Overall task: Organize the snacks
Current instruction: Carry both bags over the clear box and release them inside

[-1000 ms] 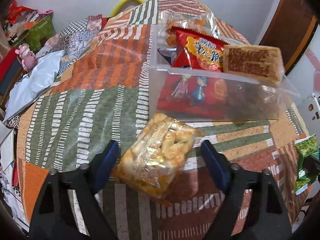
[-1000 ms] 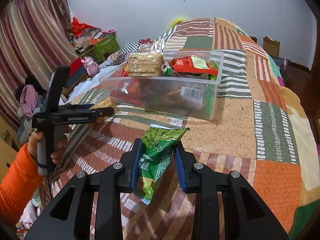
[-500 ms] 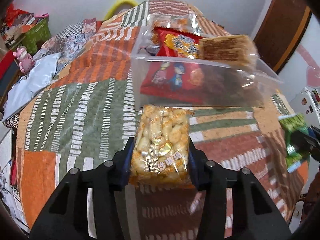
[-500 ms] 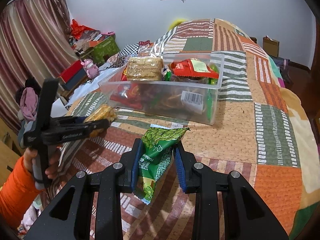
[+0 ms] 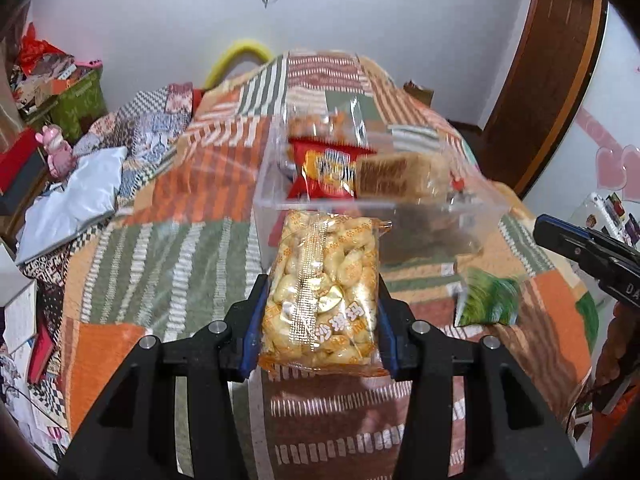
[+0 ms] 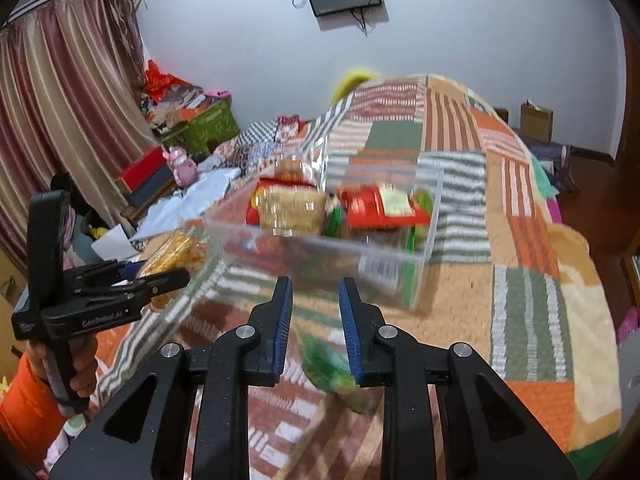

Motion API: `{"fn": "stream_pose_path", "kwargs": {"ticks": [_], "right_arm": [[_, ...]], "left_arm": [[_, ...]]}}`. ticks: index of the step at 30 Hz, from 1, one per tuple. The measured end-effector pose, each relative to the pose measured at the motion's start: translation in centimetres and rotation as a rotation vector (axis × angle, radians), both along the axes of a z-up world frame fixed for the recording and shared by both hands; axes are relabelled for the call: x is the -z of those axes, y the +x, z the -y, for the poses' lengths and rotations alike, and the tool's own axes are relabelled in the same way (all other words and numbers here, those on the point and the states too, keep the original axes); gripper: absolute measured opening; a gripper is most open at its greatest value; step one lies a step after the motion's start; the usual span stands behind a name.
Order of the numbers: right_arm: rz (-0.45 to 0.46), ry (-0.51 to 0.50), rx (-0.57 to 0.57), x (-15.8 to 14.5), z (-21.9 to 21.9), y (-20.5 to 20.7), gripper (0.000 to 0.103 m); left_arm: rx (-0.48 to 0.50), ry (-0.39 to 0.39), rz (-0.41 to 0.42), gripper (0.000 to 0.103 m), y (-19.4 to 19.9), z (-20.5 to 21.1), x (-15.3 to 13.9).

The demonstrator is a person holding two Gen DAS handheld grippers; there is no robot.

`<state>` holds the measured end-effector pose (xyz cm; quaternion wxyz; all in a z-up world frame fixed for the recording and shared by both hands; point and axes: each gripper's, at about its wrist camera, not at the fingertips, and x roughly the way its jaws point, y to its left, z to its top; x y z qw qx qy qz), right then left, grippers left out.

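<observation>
Green pack (image 5: 488,300) slid below R jaws, clearest in L cam.

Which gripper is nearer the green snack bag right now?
Right. The green snack bag sits low between the fingers of the right gripper, whose jaws have just been closing; grip unclear. The left gripper is off to one side, its jaws just closed on the yellow snack pack.

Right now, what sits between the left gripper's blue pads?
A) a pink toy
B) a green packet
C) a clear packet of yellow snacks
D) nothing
C: the left gripper, whose jaws have just been closing, presses both sides of the packet of yellow snacks.
</observation>
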<state>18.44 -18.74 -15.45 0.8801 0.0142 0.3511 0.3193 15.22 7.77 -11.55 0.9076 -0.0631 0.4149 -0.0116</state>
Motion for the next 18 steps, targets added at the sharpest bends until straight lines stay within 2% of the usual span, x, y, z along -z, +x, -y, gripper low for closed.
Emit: {"fn": "stream_pose_path", "kwargs": {"ticks": [5, 7, 8, 9, 11, 14, 18], "right_arm": [[-0.001, -0.058, -0.027, 0.5, -0.7, 0.4, 0.022], [-0.019, -0.094, -0.054, 1.3, -0.9, 0.1, 0.028], [-0.033, -0.114, -0.069, 1.9, -0.9, 0.0, 0.039], [-0.042, -0.139, -0.075, 2.5, -1.1, 0.0, 0.056], [-0.045, -0.179, -0.071, 3.5, -1.1, -0.1, 0.072], [-0.059, -0.229, -0.064, 4.8, -1.0, 0.4, 0.074], [-0.131, -0.248, -0.098, 6.5, -1.0, 1.7, 0.074]], "left_arm": [[-0.004, -0.009, 0.024, 0.047, 0.0, -0.1, -0.9], [0.0, -0.011, 0.024, 0.047, -0.2, 0.0, -0.8], [0.002, -0.015, 0.02, 0.047, -0.2, 0.0, -0.7], [0.005, -0.02, 0.014, 0.047, -0.2, 0.2, -0.6], [0.01, -0.022, 0.005, 0.047, -0.3, 0.4, -0.2], [0.02, -0.013, -0.002, 0.047, -0.3, 0.7, 0.2], [0.025, -0.017, -0.008, 0.047, -0.3, 0.8, 0.4]]}}
